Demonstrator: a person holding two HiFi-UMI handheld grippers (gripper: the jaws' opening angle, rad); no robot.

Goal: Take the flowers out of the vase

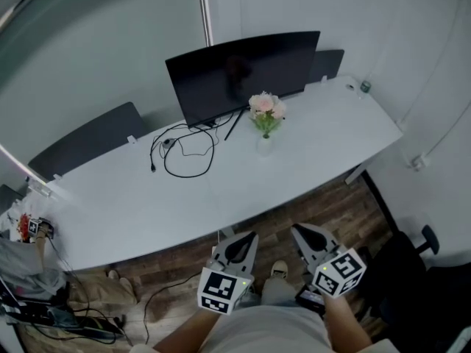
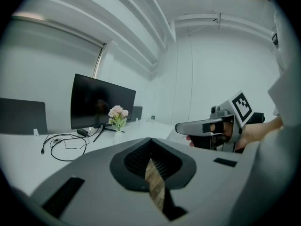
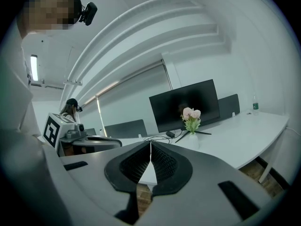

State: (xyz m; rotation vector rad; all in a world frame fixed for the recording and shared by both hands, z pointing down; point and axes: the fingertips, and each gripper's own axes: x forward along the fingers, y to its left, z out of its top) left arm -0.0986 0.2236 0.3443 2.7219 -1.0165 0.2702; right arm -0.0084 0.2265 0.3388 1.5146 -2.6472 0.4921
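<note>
A bunch of pink flowers (image 1: 266,109) with green leaves stands upright in a small white vase (image 1: 264,145) on the long white table (image 1: 316,145), just in front of the black monitor (image 1: 239,72). The flowers (image 2: 117,113) show small and far in the left gripper view, and the flowers (image 3: 191,116) likewise in the right gripper view. Both grippers are held over the floor, short of the table's near edge. My left gripper (image 1: 248,236) is shut with nothing in it. My right gripper (image 1: 297,231) is shut and empty too. The right gripper (image 2: 181,127) also shows in the left gripper view.
Black cables (image 1: 184,149) loop on the table left of the vase. Dark chair backs (image 1: 88,142) rise behind the table. A black office chair (image 1: 412,271) stands at the right, and bags and clutter (image 1: 37,285) lie on the wooden floor at the left. A small bottle (image 1: 365,86) sits at the far right corner.
</note>
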